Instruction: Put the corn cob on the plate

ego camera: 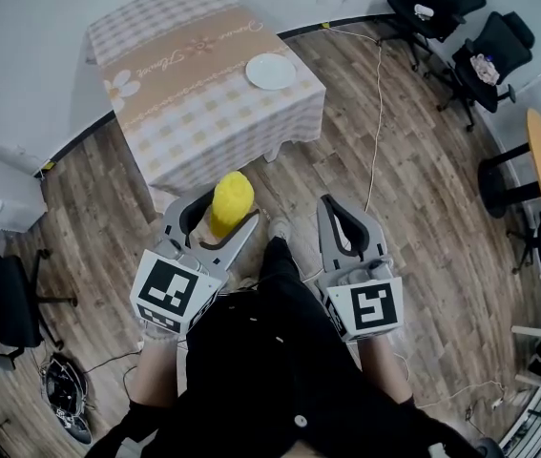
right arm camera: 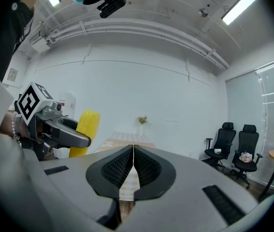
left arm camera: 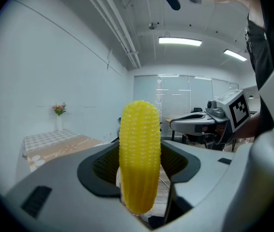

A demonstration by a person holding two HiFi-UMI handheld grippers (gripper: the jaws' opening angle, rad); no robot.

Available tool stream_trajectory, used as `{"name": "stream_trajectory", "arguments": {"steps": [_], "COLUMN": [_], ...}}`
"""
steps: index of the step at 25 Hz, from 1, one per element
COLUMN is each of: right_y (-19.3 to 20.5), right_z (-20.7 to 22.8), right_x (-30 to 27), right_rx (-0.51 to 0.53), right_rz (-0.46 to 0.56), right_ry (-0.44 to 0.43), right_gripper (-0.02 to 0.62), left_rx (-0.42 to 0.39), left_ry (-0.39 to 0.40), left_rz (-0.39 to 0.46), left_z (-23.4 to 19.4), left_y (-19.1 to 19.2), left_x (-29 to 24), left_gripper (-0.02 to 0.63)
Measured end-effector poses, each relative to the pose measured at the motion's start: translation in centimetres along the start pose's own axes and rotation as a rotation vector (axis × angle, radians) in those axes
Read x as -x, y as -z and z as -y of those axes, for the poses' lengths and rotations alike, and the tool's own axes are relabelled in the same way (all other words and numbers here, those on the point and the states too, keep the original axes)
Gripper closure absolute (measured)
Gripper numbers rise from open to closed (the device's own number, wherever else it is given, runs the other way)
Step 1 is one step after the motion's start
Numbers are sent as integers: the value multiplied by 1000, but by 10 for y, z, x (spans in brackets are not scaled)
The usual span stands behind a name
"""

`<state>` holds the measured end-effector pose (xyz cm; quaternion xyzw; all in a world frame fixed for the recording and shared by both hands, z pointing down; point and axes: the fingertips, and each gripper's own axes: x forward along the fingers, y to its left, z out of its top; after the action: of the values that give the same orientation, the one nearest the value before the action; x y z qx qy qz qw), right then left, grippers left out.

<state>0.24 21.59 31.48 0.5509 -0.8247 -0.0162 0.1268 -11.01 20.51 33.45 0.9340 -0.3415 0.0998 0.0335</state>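
Head view: left gripper [ego camera: 216,219] clamps one corn cob [ego camera: 233,198]; right gripper [ego camera: 334,210] closed, empty.

Bright yellow knobbly corn cob [ego camera: 233,198] really pops against the grey plastic left tool [ego camera: 215,216] with its black ribbed pads. The right tool [ego camera: 342,213] is the same grey and black, and both wear black-and-white square markers. The small round plate [ego camera: 271,71] is plain white. The desk [ego camera: 184,103] cloth is pale grey-and-white check with a tan band and white daisies. The wood-plank floor [ego camera: 423,189] is brown.
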Motion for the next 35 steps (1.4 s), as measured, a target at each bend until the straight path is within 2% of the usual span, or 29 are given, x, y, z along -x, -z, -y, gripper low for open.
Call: {"name": "stream_trajectory", "arguments": {"steps": [4,10,16,35], "right_y": [1,4,-4,-7], "right_z": [11,63,41,134], "right_x": [-13,-41,-62,-157], "right_rx": [-28,-6,6,4], "right_rz": [1,-3,4,1], "right_ry": [-12,-33,-54,-135], "right_gripper": [554,554,554,554], "left_rx": [3,2,0,19], "left_ry": [-1,-13,-35,-126], "left_rz": [-2,-18,-19,-26], "left_z": [-6,-11,-37,-93], "left_y": [-4,-18,-13,-42], "left_x": [-15,-69,-55,-157], "left_gripper": [347,348,348,348]}}
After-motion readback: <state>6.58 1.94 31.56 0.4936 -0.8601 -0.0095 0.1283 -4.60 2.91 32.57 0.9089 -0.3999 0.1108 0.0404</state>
